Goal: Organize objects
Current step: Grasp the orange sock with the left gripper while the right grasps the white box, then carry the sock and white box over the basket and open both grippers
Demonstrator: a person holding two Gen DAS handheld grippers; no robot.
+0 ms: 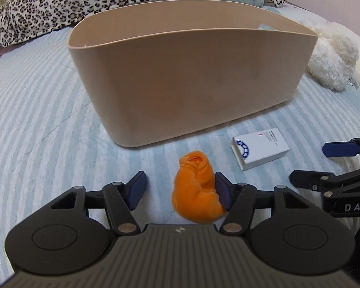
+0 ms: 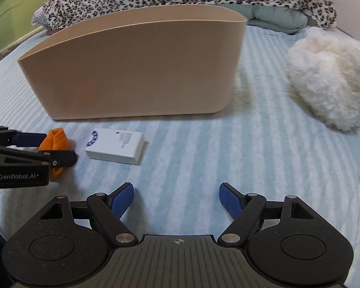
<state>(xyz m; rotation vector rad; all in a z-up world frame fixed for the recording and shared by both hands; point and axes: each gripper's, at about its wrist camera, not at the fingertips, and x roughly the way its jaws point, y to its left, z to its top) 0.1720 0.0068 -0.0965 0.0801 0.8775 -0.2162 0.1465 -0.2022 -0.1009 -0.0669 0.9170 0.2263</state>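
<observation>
**Left fingers around orange cloth, right fingers wide**

Left gripper (image 1: 178,189) low over the bed (image 1: 36,120), fingers wide apart, rolled orange cloth (image 1: 195,192) between them, touching one pad. White box (image 1: 260,152) lies just beside the cloth. Right gripper (image 2: 176,201) fingers wide, nothing held. Beige bin (image 1: 180,88) stands behind. White fluffy toy (image 2: 328,79) beside the bin.

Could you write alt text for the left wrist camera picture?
An open left gripper straddles a rolled orange cloth on a striped blue bedspread. Beyond stand a tall beige bin and a small white box.
</observation>
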